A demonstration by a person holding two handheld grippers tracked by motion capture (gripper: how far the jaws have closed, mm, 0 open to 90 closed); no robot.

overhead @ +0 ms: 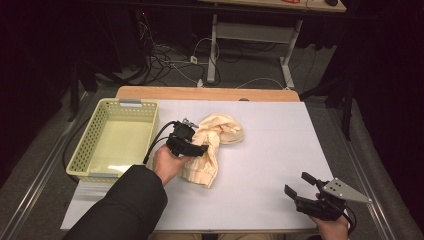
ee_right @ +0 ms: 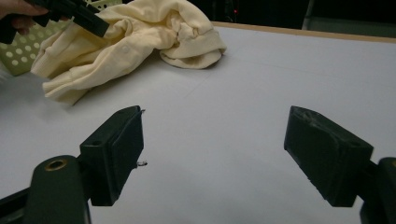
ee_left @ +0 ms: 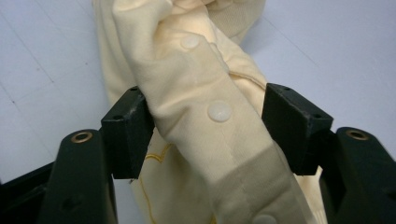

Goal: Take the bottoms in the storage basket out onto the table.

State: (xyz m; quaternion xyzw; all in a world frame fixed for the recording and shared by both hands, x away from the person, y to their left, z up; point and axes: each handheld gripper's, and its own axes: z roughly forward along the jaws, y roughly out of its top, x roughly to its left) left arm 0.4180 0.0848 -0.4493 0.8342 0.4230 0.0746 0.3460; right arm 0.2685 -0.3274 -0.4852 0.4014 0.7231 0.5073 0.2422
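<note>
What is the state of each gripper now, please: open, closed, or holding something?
Left gripper: fingers wide apart around a fold of the cream garment; whether they press on it cannot be told.
Right gripper: open, nothing between its fingers.

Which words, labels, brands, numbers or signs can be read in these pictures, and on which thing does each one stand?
None: no word, label, brand, number or sign can be read.
The cream garment shows plain snap buttons and a thin yellow stitched line, no letters.
The pale green basket, the white table cover, the left gripper and the right gripper bear no print that shows.
A red shape on the far desk is too small to read.
</note>
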